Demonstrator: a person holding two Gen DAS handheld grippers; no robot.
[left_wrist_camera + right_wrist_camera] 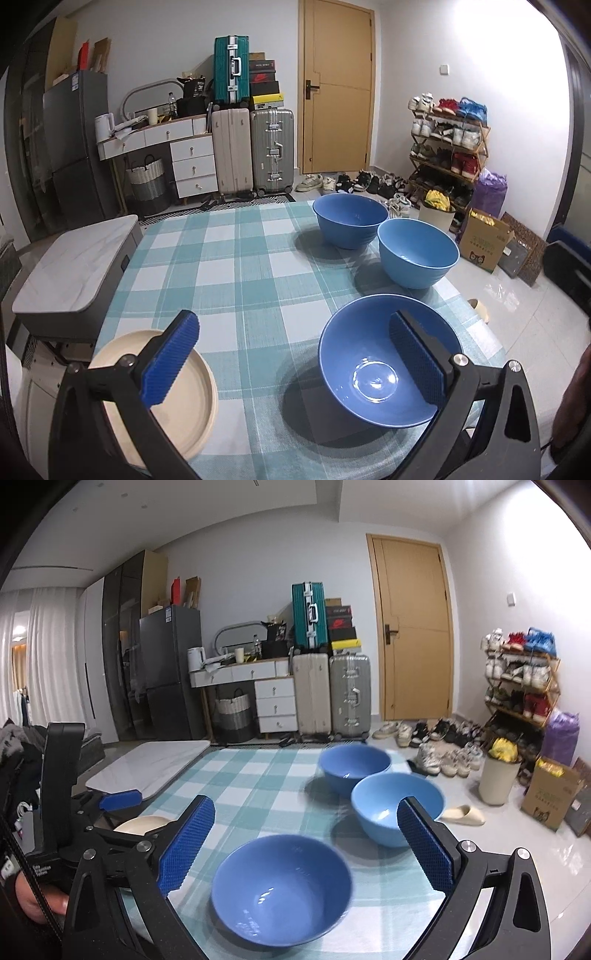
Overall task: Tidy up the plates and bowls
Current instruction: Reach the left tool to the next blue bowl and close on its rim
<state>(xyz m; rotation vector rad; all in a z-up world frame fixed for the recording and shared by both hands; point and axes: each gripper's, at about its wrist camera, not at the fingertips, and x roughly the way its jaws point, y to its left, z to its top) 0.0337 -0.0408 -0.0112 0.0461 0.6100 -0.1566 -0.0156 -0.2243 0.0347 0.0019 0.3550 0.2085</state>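
Three blue bowls stand on the checked tablecloth [236, 280]: a near bowl [373, 362], a middle bowl [417, 253] and a far bowl [349, 223]. A cream plate [192, 402] lies at the near left edge. My left gripper [295, 363] is open and empty, above the cloth between plate and near bowl. My right gripper [304, 845] is open and empty, with the near bowl [280, 888] between its fingers and below them. The middle bowl [388, 808], far bowl [354, 766] and plate [144, 825] also show there. The left gripper's finger [120, 800] shows at the left.
A marble-topped side table [74, 273] stands left of the table. Suitcases [271, 151], drawers, a fridge, a shoe rack [448, 147], a bin [498, 779] and a cardboard box [550, 797] stand on the floor beyond. The table's right edge runs close to the bowls.
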